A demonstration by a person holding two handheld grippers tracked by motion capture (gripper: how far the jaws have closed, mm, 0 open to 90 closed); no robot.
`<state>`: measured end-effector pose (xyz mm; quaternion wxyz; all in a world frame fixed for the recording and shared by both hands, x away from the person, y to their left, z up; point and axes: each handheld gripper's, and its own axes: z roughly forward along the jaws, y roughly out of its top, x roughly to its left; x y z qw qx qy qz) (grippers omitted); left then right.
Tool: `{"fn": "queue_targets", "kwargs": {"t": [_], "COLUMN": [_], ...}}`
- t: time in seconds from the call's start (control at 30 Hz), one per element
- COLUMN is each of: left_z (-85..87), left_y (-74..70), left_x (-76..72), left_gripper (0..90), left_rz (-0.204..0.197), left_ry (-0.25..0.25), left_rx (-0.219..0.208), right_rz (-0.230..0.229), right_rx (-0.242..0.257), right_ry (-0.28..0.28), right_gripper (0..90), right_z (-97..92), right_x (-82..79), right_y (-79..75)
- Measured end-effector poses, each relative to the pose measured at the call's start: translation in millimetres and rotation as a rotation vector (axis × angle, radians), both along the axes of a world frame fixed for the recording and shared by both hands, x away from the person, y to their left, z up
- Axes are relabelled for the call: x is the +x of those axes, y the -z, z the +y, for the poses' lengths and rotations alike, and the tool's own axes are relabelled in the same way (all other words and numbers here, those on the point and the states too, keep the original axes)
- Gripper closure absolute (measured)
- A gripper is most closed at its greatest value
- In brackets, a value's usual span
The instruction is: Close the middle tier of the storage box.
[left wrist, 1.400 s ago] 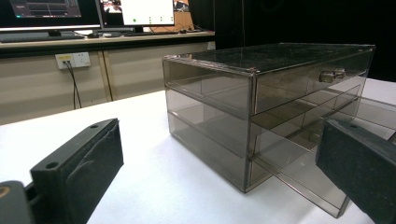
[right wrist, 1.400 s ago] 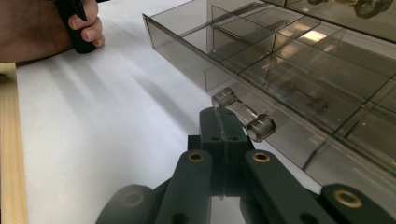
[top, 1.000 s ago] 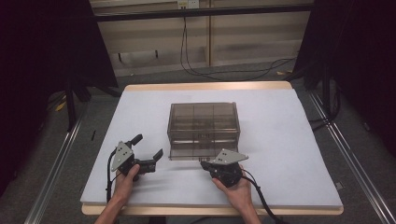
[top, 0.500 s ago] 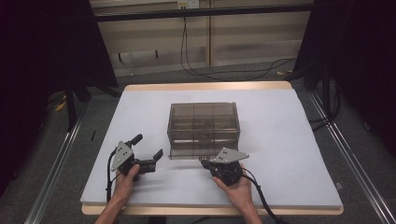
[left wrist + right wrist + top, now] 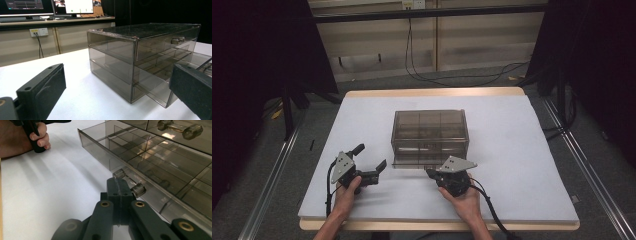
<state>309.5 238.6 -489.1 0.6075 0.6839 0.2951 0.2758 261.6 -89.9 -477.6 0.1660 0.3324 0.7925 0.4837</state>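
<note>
The right claw (image 5: 119,185) has its jaws pressed flat together, nothing between them, its tip just beside the clear knob handle (image 5: 130,183) of the bottom drawer (image 5: 160,167). That drawer stands slightly pulled out of the smoky transparent plastic drawer cabinet (image 5: 430,136), so I'd judge the drawer work is in hand; next calls for opening onto that knob. Left of the cabinet, the left claw (image 5: 371,162) rests wide open and empty on the white desk (image 5: 522,165).
</note>
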Motion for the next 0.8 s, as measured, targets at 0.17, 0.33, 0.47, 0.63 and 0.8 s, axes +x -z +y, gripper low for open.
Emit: {"fn": "queue_targets", "kwargs": {"t": [0.17, 0.33, 0.47, 0.63, 0.8], "left_z": [0.3, 0.3, 0.3, 0.2, 0.3], "left_y": [-0.1, 0.0, 0.0, 0.0, 0.0], "left_x": [0.1, 0.1, 0.1, 0.1, 0.2], "left_gripper": [0.8, 0.8, 0.8, 0.8, 0.8], "left_rz": [-0.001, -0.001, 0.000, -0.001, 0.000], "left_ry": [-0.003, -0.003, -0.003, -0.001, -0.003], "left_rx": [0.002, 0.001, 0.001, 0.002, 0.001], "right_rz": [-0.002, 0.006, 0.003, 0.003, 0.007], "right_rx": [-0.006, -0.014, -0.014, -0.015, -0.012], "right_ry": [0.010, 0.011, 0.010, 0.011, 0.016], "right_gripper": [90.0, 90.0, 90.0, 90.0, 90.0], "right_z": [-0.2, 0.0, -0.1, -0.7, -1.9], "right_x": [1.1, 2.5, 2.9, 3.3, 5.3], "right_y": [0.6, 1.3, 1.6, 1.4, 1.7]}}
